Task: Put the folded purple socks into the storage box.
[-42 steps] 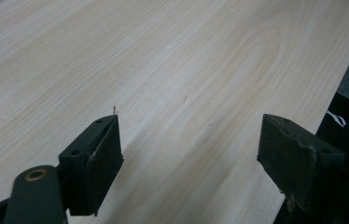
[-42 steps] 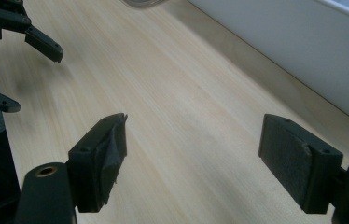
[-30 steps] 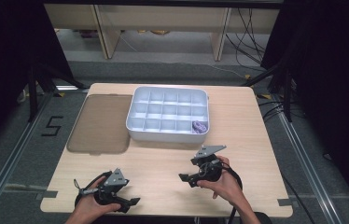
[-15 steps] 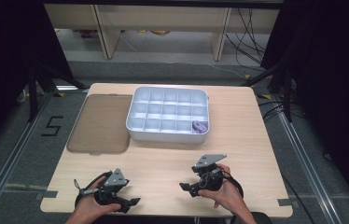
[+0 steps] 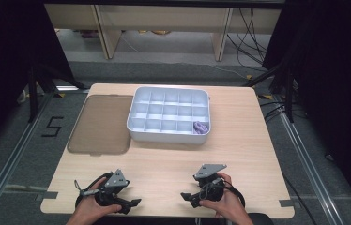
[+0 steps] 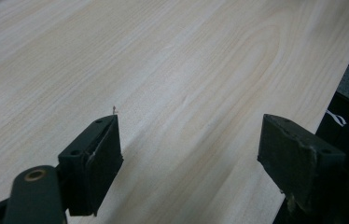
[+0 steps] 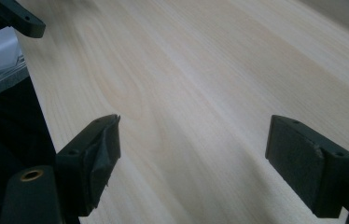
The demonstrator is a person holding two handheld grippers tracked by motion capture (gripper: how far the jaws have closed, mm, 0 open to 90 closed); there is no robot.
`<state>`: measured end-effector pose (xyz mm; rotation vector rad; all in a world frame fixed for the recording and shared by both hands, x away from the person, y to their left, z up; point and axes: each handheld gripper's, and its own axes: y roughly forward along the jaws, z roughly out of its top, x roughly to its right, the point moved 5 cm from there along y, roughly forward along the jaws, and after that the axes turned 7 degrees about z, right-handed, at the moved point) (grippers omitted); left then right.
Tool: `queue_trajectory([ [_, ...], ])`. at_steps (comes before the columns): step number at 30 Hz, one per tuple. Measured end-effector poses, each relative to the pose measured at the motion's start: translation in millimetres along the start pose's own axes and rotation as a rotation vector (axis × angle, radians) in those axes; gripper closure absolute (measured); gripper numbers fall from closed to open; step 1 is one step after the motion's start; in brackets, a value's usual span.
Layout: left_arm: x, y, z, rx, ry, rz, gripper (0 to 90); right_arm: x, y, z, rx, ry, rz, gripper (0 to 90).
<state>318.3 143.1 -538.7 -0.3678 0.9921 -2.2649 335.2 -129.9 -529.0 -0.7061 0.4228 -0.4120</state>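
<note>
- Jaws of the left gripper [image 6: 189, 154] spread wide, nothing between them but bare wood grain; same gripper seen from above at the near left corner of the table [image 5: 164, 164].
- Jaws of the right gripper [image 7: 193, 158] equally wide and empty, resting low over the near edge; from above, held at the near right, tips aimed toward the left gripper.
- Well beyond both, near the middle of the far half of the table: a white compartment tray [image 5: 136, 123], a grid of small cells.
- In the tray's near right corner cell, a small purple item [image 5: 200, 126], too small to identify, possibly a crumpled or knotted piece.
- Just left of the tray, nearly touching: a flat smoky-brown lid [image 5: 99, 124], lying flat on the wood.
- Likely handling of the lid: light, stiff thin plastic, smooth and somewhat slippery, prone to flex if pinched at one corner only.
- Best hold, as a guess: both grippers on opposite rim edges, then lifted level over the tray.
</note>
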Motion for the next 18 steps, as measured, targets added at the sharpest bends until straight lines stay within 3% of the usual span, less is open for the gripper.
queue_trajectory([
  [1, 0.0, -0.1, 0.1, -0.001, 0.002, -0.001, 20.6, 0.9, -0.2, -0.5, -0.011, -0.021, 0.005, 19.1],
  [2, 1.4, 0.2, -0.2, -0.002, -0.02, -0.003, 20.7, 1.6, -0.2, -0.6, -0.009, -0.021, -0.004, 19.1],
  [3, -0.1, 0.0, 0.1, 0.0, 0.003, 0.0, 20.6, 1.1, 0.0, -1.1, -0.016, -0.004, -0.001, 19.1],
  [8, 0.1, 0.1, 0.0, -0.001, 0.001, -0.001, 20.6, 2.3, -0.3, -1.7, -0.021, -0.008, 0.0, 19.1],
  [10, 1.5, 0.4, -0.2, -0.001, -0.02, -0.004, 20.6, 2.5, -0.2, -1.5, -0.02, -0.014, -0.001, 19.0],
  [11, 1.4, 0.4, -0.2, -0.001, -0.019, -0.005, 20.6, 3.2, 0.2, -1.4, -0.019, -0.027, -0.003, 19.0],
  [12, 1.2, 0.3, -0.2, -0.001, -0.018, -0.003, 20.6, 1.7, 0.3, -1.0, -0.012, -0.01, 0.001, 19.0],
  [13, -0.1, -0.1, 0.1, 0.0, 0.001, 0.0, 20.6, 1.9, -0.3, -1.2, -0.019, -0.011, 0.002, 19.0],
  [18, -0.1, 0.0, 0.2, 0.001, 0.001, 0.0, 20.7, 3.4, -0.1, -1.9, -0.019, -0.01, -0.002, 18.7],
])
